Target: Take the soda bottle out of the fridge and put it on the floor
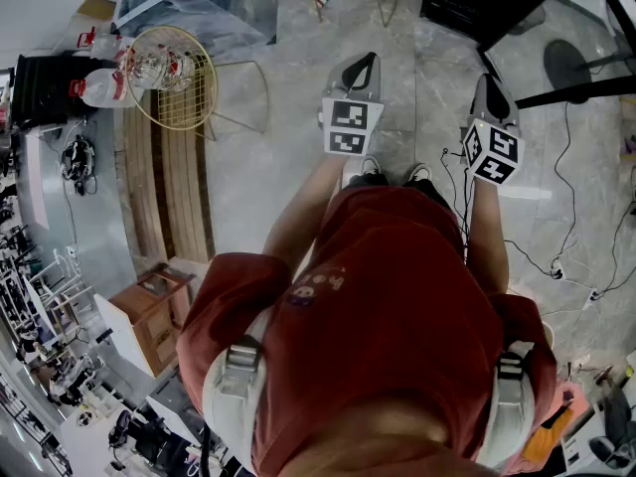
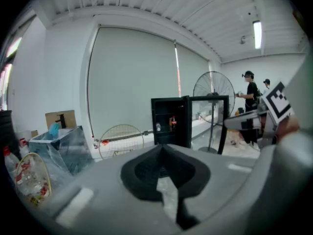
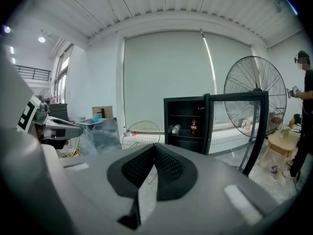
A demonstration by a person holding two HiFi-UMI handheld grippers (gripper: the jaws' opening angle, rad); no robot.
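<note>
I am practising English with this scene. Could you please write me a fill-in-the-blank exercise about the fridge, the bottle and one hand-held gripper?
1. The glass door of the black fridge stands ____.
2. The soda bottle stands upright on a shelf ____ the fridge.
3. The right hand-held gripper holds nothing, and its jaws are ____.

Missing words: open; inside; shut.

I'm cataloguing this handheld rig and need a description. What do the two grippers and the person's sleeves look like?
Both the left gripper and right gripper have pale grey bodies with black textured pads tapering to a point. Each carries a white cube printed with black square markers. The sleeves are short and red.
</note>
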